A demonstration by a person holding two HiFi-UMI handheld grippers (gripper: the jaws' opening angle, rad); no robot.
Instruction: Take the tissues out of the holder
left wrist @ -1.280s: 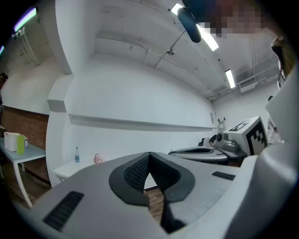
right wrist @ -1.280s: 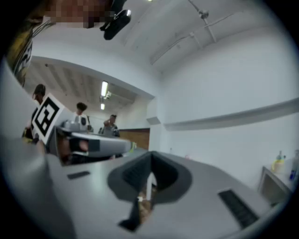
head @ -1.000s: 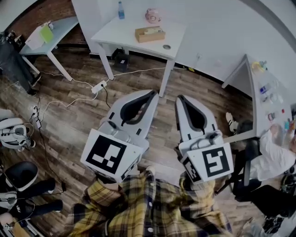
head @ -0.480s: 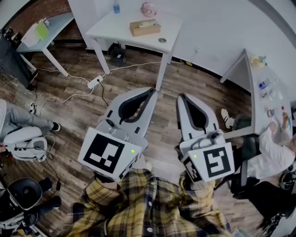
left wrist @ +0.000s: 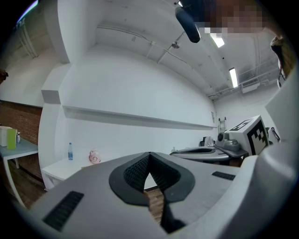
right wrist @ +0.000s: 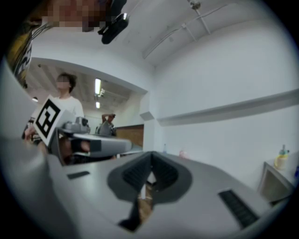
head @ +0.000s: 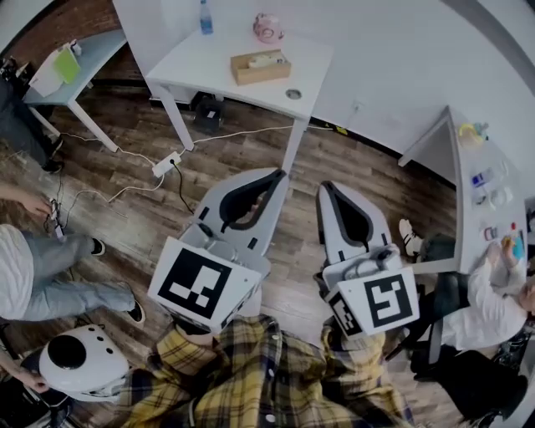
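The tissue holder point(head: 262, 67) is a wooden box with white tissue showing at its top slot; it stands on a white table point(head: 201, 63) far ahead in the head view. My left gripper point(head: 280, 174) and right gripper point(head: 323, 185) are held side by side close to my plaid shirt, over the wood floor and well short of the table. Both are shut with nothing between the jaws. In the left gripper view the left gripper point(left wrist: 149, 154) has its tips together, and the right gripper point(right wrist: 151, 154) shows the same in its own view.
A blue bottle point(head: 205, 17) and a pink object point(head: 267, 27) share the table. A power strip point(head: 165, 163) and cables lie on the floor. Another table point(head: 84, 67) stands far left, a desk point(head: 476, 192) with a seated person point(head: 493, 301) at the right, and a person point(head: 42, 276) at the left.
My view has shifted, so the table sits slightly lower in the picture. A person and a white rounded device have come in at the lower left. Both grippers stay shut.
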